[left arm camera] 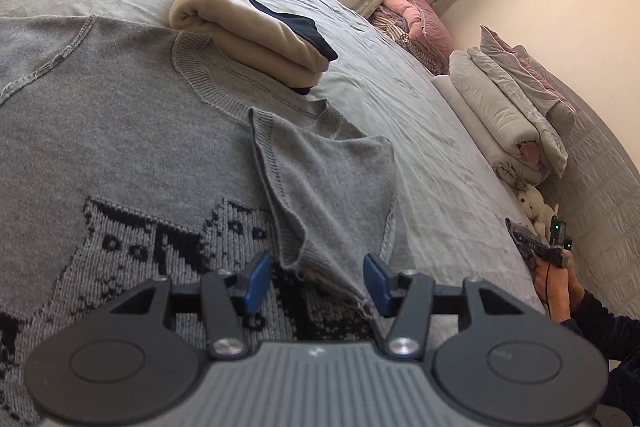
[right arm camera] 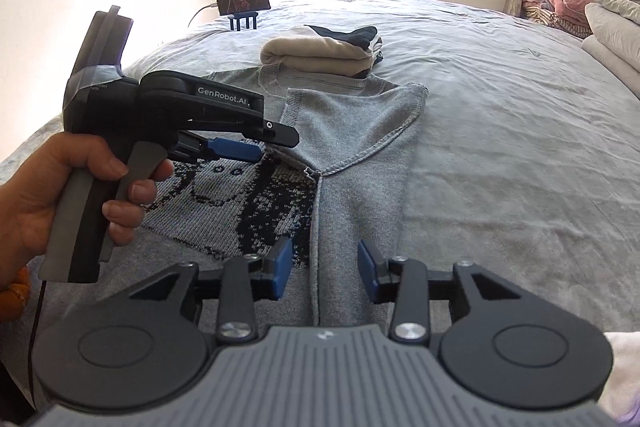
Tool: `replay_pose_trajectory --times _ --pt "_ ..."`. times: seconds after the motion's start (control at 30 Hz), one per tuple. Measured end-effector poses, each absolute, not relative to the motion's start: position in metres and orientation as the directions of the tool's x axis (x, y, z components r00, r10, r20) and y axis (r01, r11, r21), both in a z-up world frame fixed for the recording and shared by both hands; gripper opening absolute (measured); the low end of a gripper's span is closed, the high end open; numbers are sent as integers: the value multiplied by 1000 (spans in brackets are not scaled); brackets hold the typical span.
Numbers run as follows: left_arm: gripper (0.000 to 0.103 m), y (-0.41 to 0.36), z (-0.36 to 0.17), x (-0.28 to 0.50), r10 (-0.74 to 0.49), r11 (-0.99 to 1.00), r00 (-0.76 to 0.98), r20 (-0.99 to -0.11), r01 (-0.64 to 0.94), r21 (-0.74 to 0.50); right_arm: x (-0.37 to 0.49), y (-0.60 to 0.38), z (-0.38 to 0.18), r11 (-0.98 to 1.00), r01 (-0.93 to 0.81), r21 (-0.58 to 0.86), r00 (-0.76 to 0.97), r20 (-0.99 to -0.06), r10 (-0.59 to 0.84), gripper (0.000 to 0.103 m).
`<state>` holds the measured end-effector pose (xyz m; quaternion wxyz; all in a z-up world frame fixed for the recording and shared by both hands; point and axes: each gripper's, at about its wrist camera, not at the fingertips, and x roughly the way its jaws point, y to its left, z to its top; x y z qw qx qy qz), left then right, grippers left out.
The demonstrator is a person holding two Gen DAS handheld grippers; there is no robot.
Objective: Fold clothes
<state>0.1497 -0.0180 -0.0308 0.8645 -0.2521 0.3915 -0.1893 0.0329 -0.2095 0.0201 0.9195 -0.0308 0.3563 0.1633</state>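
A grey knitted sweater (left arm camera: 120,147) with a black cat pattern lies flat on the bed; in the right wrist view the sweater (right arm camera: 360,155) has its right side folded over the front. A sleeve (left arm camera: 328,187) lies folded across the chest. My left gripper (left arm camera: 316,279) is open, with the sleeve's cuff lying loose between its blue pads. From the right wrist view, a hand holds the left gripper (right arm camera: 272,147) over the cat pattern. My right gripper (right arm camera: 325,263) is open above the folded edge, its pads apart from the cloth. It shows small as the right gripper (left arm camera: 520,239) at the bed's right edge.
A folded stack of beige and dark clothes (left arm camera: 248,35) sits just past the sweater's collar. A phone on a stand (right arm camera: 242,1) stands at the bed's far end. Folded quilts and pillows (left arm camera: 508,107) and a plush toy (left arm camera: 534,207) line the right wall.
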Motion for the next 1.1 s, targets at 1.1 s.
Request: replay_pose_trajectory --times 1.1 --pt "30 -85 -60 17 -770 575 441 -461 169 -800 -66 -225 -4 955 -286 -82 674 -725 140 9"
